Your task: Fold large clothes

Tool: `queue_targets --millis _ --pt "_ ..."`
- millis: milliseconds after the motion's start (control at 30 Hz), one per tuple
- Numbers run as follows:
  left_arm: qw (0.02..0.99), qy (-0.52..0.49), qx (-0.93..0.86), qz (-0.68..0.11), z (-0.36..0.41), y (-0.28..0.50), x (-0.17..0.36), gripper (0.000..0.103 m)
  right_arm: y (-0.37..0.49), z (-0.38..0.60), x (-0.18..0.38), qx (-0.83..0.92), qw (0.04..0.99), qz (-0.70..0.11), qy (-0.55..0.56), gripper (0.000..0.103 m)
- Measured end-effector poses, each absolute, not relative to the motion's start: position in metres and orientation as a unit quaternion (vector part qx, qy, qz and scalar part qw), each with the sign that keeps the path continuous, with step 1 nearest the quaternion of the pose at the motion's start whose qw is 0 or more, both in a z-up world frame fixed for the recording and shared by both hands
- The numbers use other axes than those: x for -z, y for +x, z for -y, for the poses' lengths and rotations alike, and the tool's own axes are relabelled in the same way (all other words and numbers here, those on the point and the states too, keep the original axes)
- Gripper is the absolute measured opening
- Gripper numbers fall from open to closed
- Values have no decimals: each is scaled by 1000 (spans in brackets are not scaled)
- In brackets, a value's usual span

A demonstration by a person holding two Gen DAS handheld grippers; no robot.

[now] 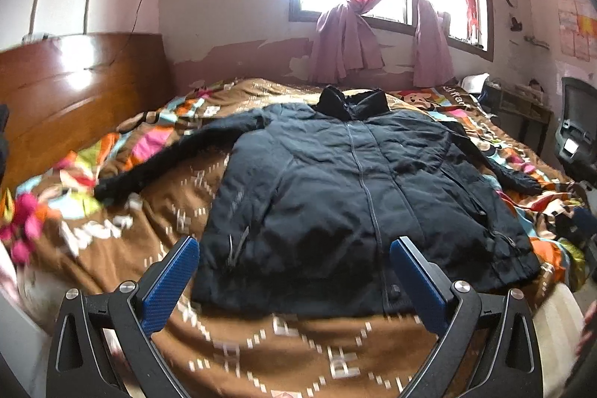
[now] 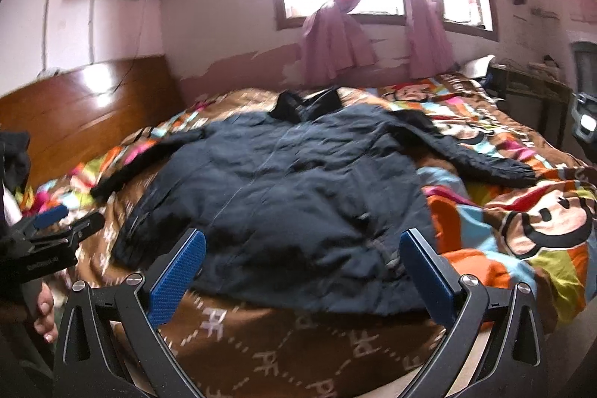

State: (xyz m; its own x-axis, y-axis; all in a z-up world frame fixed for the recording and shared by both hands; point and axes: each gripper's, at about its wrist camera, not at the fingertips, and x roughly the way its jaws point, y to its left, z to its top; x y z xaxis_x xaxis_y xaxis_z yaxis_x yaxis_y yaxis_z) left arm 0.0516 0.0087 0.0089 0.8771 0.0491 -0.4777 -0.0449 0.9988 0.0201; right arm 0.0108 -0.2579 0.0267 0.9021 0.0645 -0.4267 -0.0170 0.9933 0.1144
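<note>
The bed, covered by a brown patterned blanket, carries a dark jacket lying flat, front up, zipped, collar toward the window, both sleeves spread outward. The left hand-held gripper hangs above the jacket's hem, spread wide, holding nothing. The right hand-held gripper does likewise, jaws wide apart and empty.

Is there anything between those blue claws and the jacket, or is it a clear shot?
Nothing visible is in the way. The jacket lies spread flat on the bedspread, and both the left gripper and the right gripper hang open just short of its hem, with only bare bedspread between.
</note>
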Motion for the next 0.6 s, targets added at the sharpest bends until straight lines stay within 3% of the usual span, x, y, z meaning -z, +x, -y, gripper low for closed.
queue_targets --millis 233,600 --pt "973 43 -42 -225 4 119 -41 103 71 352 -37 102 965 -202 136 102" --pt "961 19 -25 -274 60 240 -54 103 211 509 -4 303 871 -176 343 102"
